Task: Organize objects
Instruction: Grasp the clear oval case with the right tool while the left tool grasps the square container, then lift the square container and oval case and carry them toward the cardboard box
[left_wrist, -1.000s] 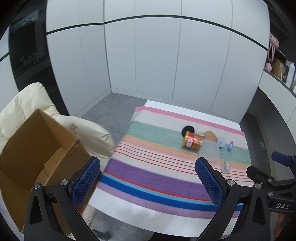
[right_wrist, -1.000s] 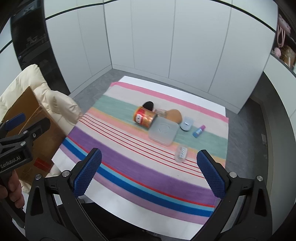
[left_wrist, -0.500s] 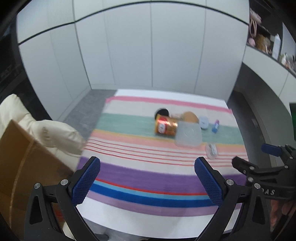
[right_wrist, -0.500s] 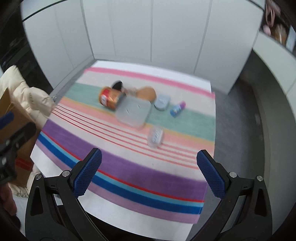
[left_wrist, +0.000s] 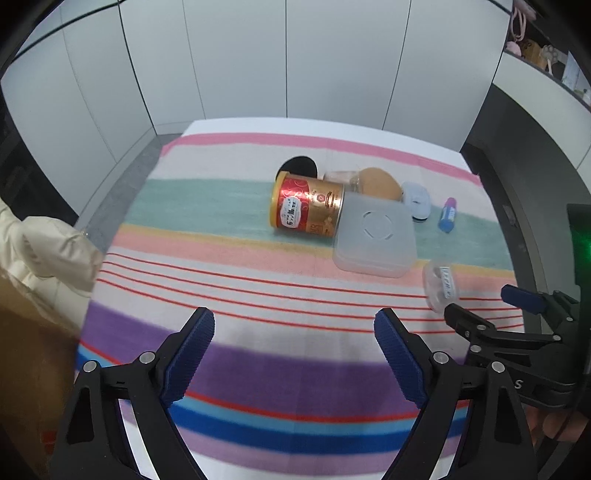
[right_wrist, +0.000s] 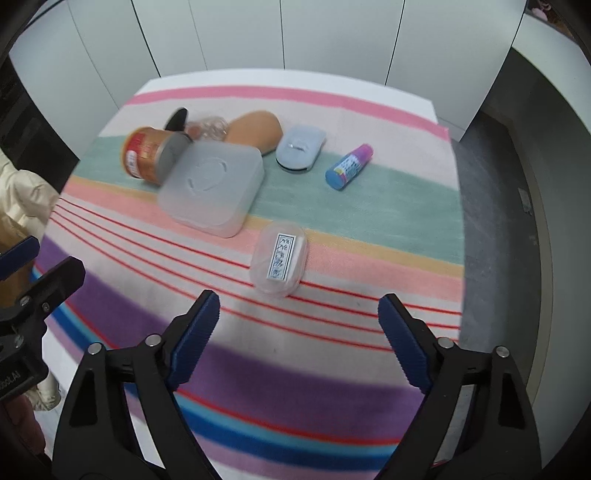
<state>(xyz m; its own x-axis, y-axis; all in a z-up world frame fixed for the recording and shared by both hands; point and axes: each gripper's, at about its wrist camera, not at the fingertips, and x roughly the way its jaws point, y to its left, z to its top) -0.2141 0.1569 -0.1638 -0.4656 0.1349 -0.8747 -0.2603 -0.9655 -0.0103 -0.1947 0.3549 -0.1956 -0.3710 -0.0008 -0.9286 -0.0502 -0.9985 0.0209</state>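
I am holding my left gripper and right gripper low in frame, jaws closing on nothing. The can is lying mid-frame by the box — behind them, perhaps a sponge.

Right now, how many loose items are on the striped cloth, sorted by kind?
Tin can, lying on its side: 1
Plastic boxes or cases: 3
Blue-and-purple stick tube: 1
Tan rounded item: 1
Black round item: 1
Clear crinkled item: 1
Total: 8
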